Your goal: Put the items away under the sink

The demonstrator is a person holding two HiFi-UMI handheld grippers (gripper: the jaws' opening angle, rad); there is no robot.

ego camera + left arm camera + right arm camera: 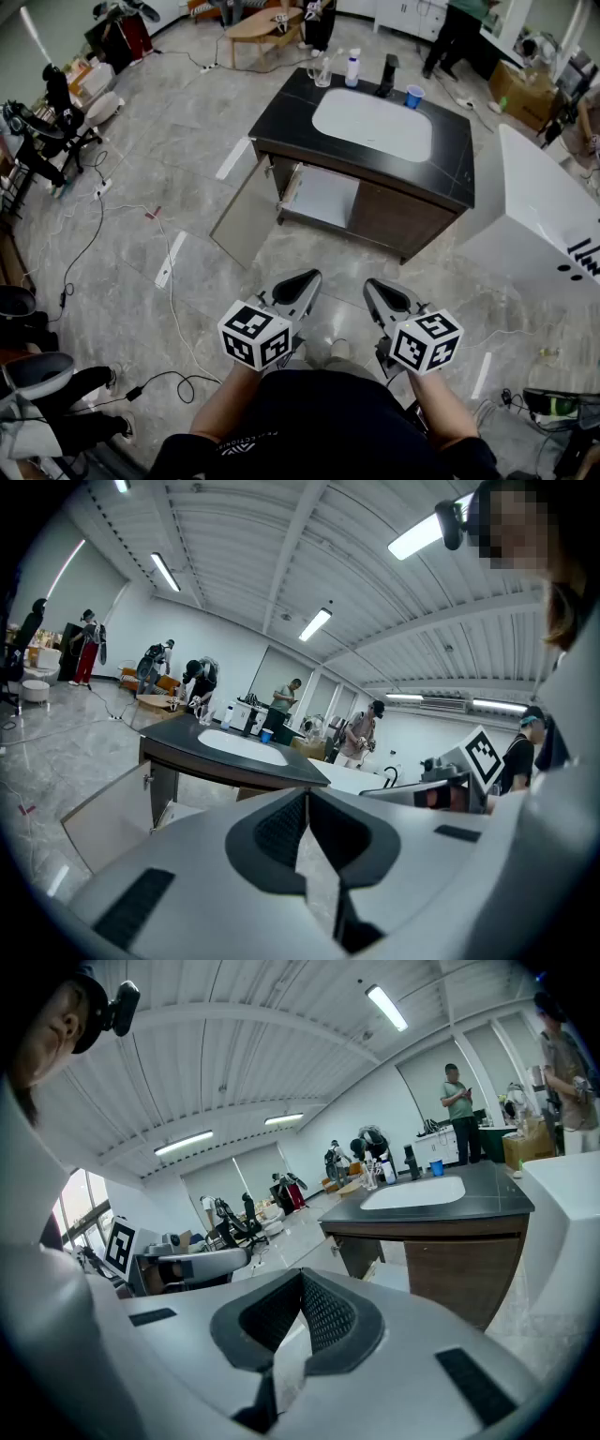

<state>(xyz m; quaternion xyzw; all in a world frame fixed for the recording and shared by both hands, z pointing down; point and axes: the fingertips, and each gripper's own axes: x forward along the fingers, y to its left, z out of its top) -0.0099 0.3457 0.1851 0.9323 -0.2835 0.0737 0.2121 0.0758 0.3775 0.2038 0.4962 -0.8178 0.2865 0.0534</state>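
Note:
The sink cabinet (412, 211) stands ahead with a black top (291, 103) and a white basin (373, 124). Its left door (248, 208) hangs open and shows a pale shelf inside (323, 195). On the far rim of the top stand a clear bottle (322, 71), a white spray bottle (352, 67), a black faucet (387, 75) and a blue cup (414, 96). My left gripper (305, 279) and right gripper (380, 289) are held side by side well short of the cabinet. Both are shut, with nothing between the jaws. The cabinet (234, 761) (441, 1232) shows in both gripper views.
A large white tub-like unit (548, 211) stands right of the cabinet. Cables (89, 239) trail over the tiled floor at left, near chairs (47, 127). Several people stand at the far end by a wooden table (262, 23).

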